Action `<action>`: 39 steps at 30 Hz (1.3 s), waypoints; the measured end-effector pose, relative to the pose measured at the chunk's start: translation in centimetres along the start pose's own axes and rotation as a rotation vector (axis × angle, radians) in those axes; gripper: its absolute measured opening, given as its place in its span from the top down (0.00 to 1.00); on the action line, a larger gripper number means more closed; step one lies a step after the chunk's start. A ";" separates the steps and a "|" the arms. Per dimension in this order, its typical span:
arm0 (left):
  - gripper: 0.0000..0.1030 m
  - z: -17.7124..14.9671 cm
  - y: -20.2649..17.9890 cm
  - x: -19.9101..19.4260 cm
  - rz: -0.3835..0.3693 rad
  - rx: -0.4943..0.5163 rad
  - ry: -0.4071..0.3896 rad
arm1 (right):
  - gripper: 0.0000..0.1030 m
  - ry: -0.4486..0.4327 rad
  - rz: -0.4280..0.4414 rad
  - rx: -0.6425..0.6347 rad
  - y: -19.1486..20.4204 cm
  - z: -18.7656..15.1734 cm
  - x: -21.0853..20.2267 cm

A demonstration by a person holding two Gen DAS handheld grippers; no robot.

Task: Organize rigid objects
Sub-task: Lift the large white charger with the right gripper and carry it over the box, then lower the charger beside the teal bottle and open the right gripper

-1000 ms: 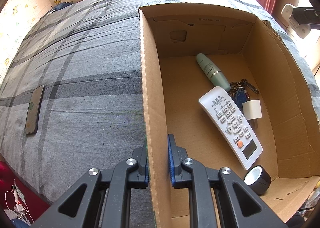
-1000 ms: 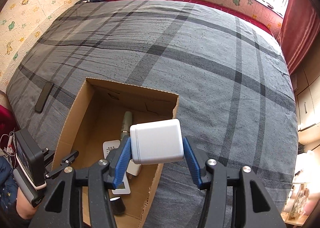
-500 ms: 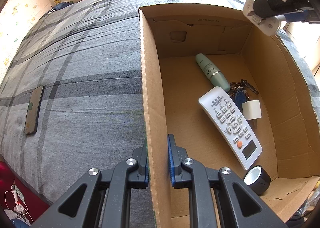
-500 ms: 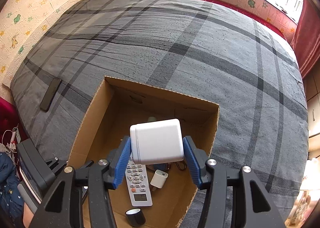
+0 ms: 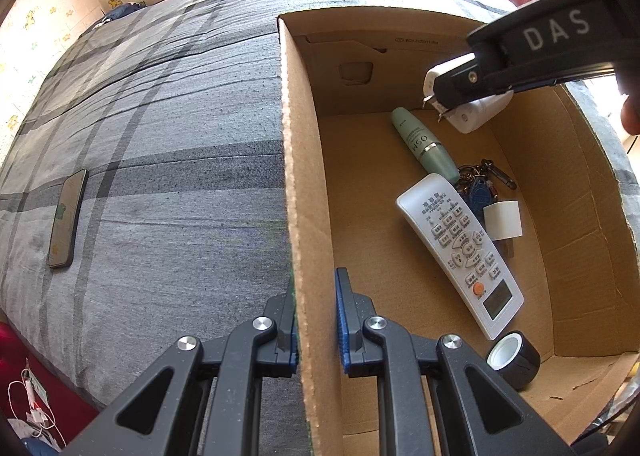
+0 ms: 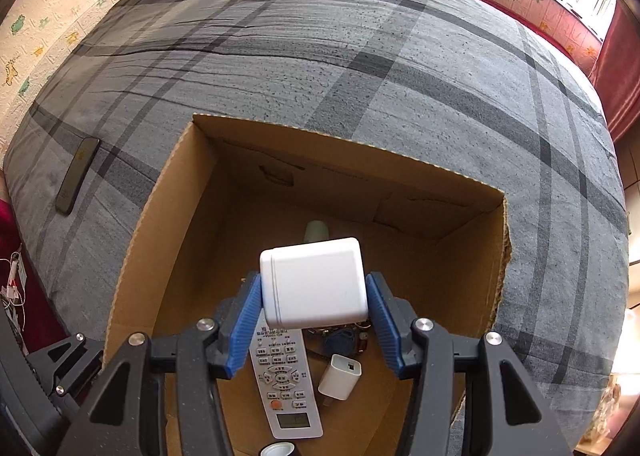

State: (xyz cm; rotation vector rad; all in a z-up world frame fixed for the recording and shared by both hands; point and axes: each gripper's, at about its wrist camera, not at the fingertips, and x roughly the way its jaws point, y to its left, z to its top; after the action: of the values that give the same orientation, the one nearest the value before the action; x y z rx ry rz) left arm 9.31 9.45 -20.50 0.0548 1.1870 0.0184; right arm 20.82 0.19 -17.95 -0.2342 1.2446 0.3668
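phone [image 5: 66,218]: lying on the grey bedspread [image 5: 180,136], well left of the box, not yet packed.
left gripper [image 5: 316,320]: we have it clenched on the near wall of the cardboard box [image 5: 304,176].
remote [image 5: 460,252]: on the box floor, long axis running near to far, display end nearest us.
right gripper [image 6: 314,312]: we grip the white charger [image 6: 314,282] above the box interior, prongs pointing away from us toward the far wall.
risk: released from this height, we judge the charger may strike the remote or keys [image 5: 482,184].
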 end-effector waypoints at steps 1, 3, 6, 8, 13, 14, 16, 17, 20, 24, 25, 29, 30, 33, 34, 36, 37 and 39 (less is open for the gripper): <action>0.85 0.0 0.0 0.0 0.000 0.000 0.000 | 0.45 0.005 0.000 0.000 0.1 0.0 0.4; 0.85 0.0 0.0 0.0 -0.001 -0.001 0.000 | 0.45 0.015 -0.010 -0.003 0.3 -0.1 1.0; 0.85 0.0 -0.1 0.0 0.001 0.002 0.000 | 0.45 0.022 -0.013 -0.001 0.3 -0.2 1.6; 0.85 0.0 0.0 0.0 0.001 0.001 0.000 | 0.45 0.027 -0.010 0.000 0.3 -0.3 2.0; 0.85 0.0 -0.1 0.0 0.000 0.001 0.000 | 0.45 0.029 -0.015 0.000 0.4 -0.3 2.6; 0.85 0.0 0.0 0.0 0.000 0.001 0.000 | 0.45 0.030 -0.016 0.001 0.5 -0.3 2.8; 0.85 0.0 0.0 0.0 -0.001 0.000 0.000 | 0.45 0.031 -0.015 0.006 0.5 -0.3 3.0; 0.85 0.0 0.0 0.0 -0.002 -0.001 0.000 | 0.45 0.033 -0.021 0.009 0.5 -0.3 3.1; 0.85 -0.1 -0.1 0.0 -0.003 0.001 -0.001 | 0.44 0.035 -0.022 0.022 0.2 -0.3 3.4; 0.85 0.0 0.0 0.0 -0.004 0.002 -0.001 | 0.30 0.017 -0.018 0.019 0.3 -0.2 3.1; 0.85 0.0 0.1 0.0 -0.006 -0.001 -0.001 | 0.22 0.007 -0.012 0.016 0.4 -0.2 2.9; 0.85 0.0 0.2 0.0 -0.007 -0.001 -0.001 | 0.00 -0.005 -0.020 -0.007 1.0 -0.2 2.6; 0.85 0.0 0.1 0.0 -0.006 0.000 -0.002 | 0.00 -0.007 -0.024 -0.008 1.1 -0.2 2.6; 0.85 -0.1 0.2 0.0 -0.007 -0.001 -0.002 | 0.00 -0.014 -0.023 -0.006 1.2 -0.3 2.5; 0.85 -0.1 0.2 0.0 -0.006 -0.001 -0.002 | 0.00 -0.017 -0.023 -0.005 1.3 -0.3 2.4; 0.85 -0.1 0.3 0.0 -0.008 -0.002 -0.002 | 0.00 -0.021 -0.029 -0.009 1.4 -0.4 2.2; 0.85 -0.1 0.3 0.0 -0.009 -0.002 -0.001 | 0.00 -0.024 -0.029 -0.014 1.5 -0.4 2.0; 0.85 -0.1 0.3 0.0 -0.008 -0.002 -0.002 | 0.00 -0.025 -0.030 -0.023 1.6 -0.5 1.9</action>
State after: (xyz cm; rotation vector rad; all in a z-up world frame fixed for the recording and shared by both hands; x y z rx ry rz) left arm 9.26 9.75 -20.51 0.0484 1.1855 0.0120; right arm 20.23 1.76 -19.90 -0.2672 1.2110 0.3578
